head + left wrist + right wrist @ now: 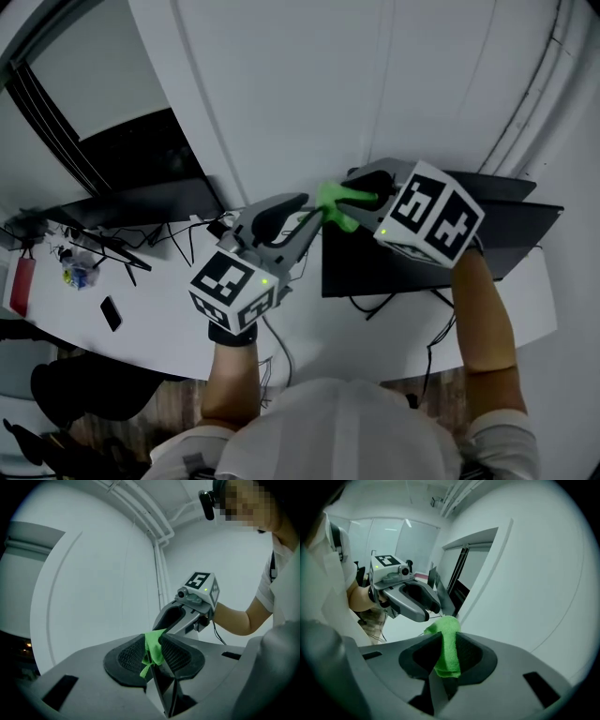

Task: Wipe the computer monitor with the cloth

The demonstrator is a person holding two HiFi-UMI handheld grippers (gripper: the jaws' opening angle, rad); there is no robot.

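**Figure.** The green cloth [336,200] is shown held in the air between the two tools, above the table [169,323] and near the dark monitor [394,267]. The left hand-held gripper [153,653] is pressed together on one end of the cloth. The other end is pinched by the right hand-held gripper [446,656], a folded wad being seen between its pads. The cloth is judged light, soft and limp, with a nap unlikely to slip; sagging is expected wherever it is unsupported. A hold on a bunched fold, deep between the pads, is advised, so that loose fabric, not hard jaw, is brought against the fragile screen.
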